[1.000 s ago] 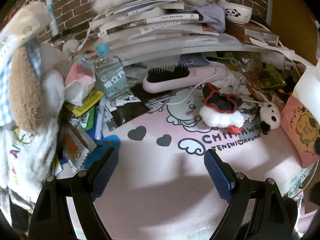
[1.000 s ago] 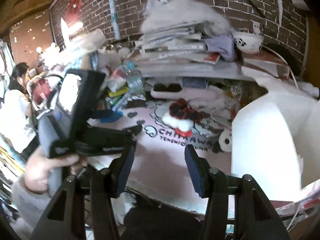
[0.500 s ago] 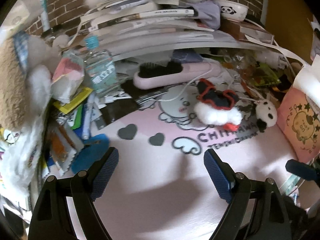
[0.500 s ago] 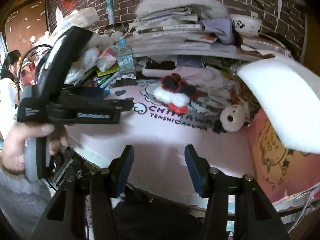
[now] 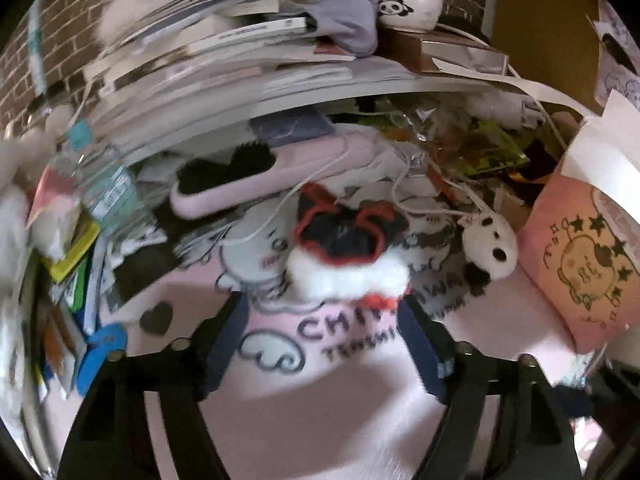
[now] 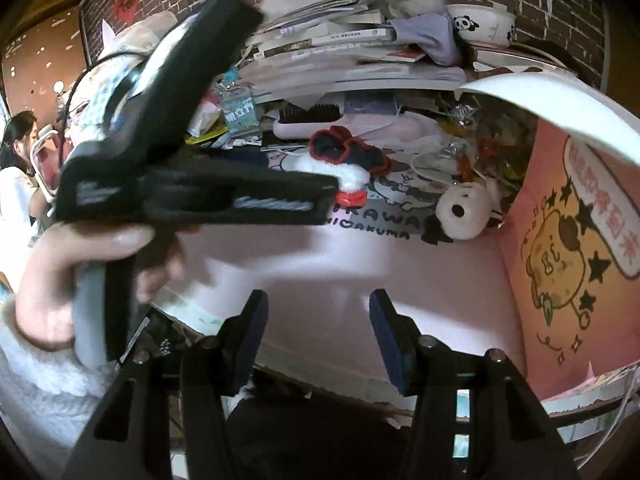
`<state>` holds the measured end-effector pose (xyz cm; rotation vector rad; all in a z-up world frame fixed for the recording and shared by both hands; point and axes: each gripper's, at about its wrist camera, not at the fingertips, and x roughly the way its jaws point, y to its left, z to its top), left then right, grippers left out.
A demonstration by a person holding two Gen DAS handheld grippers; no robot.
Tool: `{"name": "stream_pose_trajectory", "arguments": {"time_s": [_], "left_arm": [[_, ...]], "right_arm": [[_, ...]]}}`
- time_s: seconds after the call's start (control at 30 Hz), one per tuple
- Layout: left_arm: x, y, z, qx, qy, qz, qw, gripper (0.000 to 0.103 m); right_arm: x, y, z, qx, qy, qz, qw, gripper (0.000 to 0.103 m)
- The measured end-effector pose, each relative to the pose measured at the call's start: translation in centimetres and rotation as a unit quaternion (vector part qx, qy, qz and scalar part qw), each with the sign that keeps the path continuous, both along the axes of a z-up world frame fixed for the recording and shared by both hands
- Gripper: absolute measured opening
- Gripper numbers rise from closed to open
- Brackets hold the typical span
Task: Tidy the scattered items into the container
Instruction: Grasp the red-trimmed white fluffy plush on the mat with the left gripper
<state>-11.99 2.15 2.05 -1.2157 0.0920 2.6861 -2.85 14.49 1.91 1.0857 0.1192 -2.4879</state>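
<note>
A black, red and white plush toy [image 5: 348, 248] lies on the pink desk mat [image 5: 320, 420], just ahead of my open left gripper [image 5: 320, 316], which holds nothing. A small panda plush [image 5: 492, 248] lies to its right. The pink cartoon-printed box [image 5: 576, 264] with a white flap stands at the right edge. In the right wrist view my right gripper [image 6: 318, 308] hangs open over the mat's front edge, holding nothing. There, the left gripper [image 6: 328, 196], held in a hand [image 6: 80, 260], reaches the black and red plush [image 6: 344, 152]. The panda plush [image 6: 460, 212] sits beside the box [image 6: 580, 240].
A pink hairbrush [image 5: 260, 176], white cables and snack wrappers crowd the back under a shelf stacked with books [image 5: 240, 40] and a panda bowl [image 5: 408, 8]. A water bottle [image 5: 108, 188], packets and a blue item [image 5: 100, 352] fill the left. A person [image 6: 16, 168] sits far left.
My left gripper has moved forward across the mat until the black and red plush lies just beyond its fingertips. The right gripper has come closer to the table and box.
</note>
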Motion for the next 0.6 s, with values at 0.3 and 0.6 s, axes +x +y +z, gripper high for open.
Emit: {"name": "stream_pose_trajectory", "arguments": {"time_s": [0.3, 0.6], "left_arm": [[-2.5, 1.4, -0.7, -0.005, -0.004, -0.009, 0.9999, 0.078], [-3.2, 1.8, -1.0, 0.033, -0.009, -0.022, 0.9992, 0.064]], "right_arm": [[-0.4, 0.0, -0.1, -0.005, -0.006, 0.000, 1.000, 0.049], [-0.5, 0.1, -0.2, -0.009, -0.010, 0.000, 1.000, 0.049]]}}
